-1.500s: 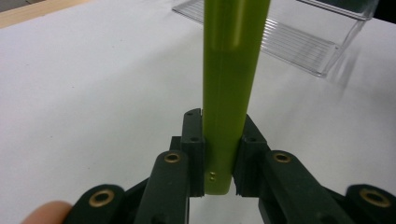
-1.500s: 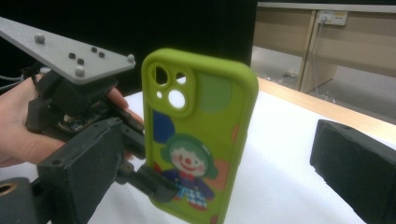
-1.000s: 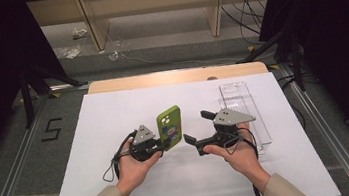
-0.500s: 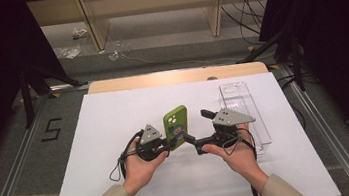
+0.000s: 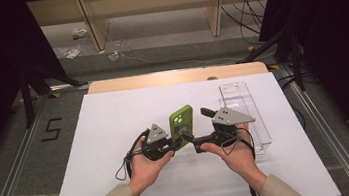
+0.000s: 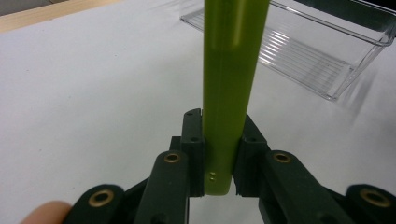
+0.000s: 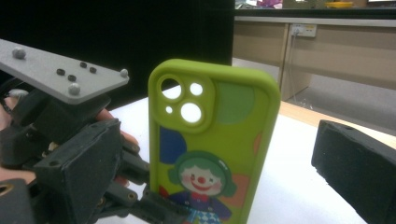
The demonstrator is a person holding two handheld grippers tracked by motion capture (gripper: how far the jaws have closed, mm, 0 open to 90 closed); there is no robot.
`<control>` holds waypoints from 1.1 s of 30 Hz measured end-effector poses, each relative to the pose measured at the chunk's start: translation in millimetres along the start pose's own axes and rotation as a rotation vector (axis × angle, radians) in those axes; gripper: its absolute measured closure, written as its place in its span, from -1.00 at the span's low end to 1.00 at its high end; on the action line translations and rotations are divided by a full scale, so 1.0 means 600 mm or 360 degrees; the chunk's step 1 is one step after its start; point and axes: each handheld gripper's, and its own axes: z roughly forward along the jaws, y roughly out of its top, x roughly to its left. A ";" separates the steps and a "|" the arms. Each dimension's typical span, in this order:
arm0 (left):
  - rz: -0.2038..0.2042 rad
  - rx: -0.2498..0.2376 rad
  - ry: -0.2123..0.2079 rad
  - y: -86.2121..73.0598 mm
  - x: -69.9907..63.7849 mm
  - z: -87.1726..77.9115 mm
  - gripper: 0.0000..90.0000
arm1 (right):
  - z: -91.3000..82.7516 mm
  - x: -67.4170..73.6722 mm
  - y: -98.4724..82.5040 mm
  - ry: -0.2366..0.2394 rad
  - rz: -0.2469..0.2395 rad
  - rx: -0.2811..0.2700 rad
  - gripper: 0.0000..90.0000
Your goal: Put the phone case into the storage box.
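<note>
We have the green phone case (image 5: 182, 126) standing upright over the middle of the white tabletop (image 5: 106, 136), pinched at its bottom end by the left hand-held gripper (image 5: 172, 143). In the left gripper view both black jaws press flat against the case's two faces, closed down to its thin edge (image 6: 231, 84), so the grip is firm and narrow. The right hand-held gripper (image 5: 195, 138) sits at the case's 3 o'clock side, its jaws spread apart with one pad (image 7: 352, 165) standing clear of the case — it holds nothing, as far as we can judge.

We take the case to be light and somewhat soft: a matte, rubbery shell with rounded corners, a raised camera cutout at the top and a printed clown figure (image 7: 201, 179) on the back. It should flex if squeezed across its open middle, so the stiffer places to hold are the rims and the corners — or flat across both faces near an end, as the left one does now. The matte skin looks grippy, not slippery, and hardly fragile.

At about 2 o'clock from the case lies a clear plastic tray (image 5: 245, 114), long, rigid and ribbed on its floor, glossy and likely slick.
</note>
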 end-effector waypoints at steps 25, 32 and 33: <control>0.0023 0.0005 -0.0024 0.008 -0.038 0.021 0.71 | 0.013 -0.004 -0.002 -0.0117 0.0032 -0.0016 -0.94; 0.0022 0.0006 -0.0028 0.008 -0.040 0.022 0.71 | 0.016 -0.003 -0.002 -0.0131 0.0036 -0.0021 -0.90; 0.0021 0.0006 -0.0028 0.008 -0.040 0.022 0.71 | 0.016 -0.003 -0.002 -0.0137 0.0038 -0.0021 -0.90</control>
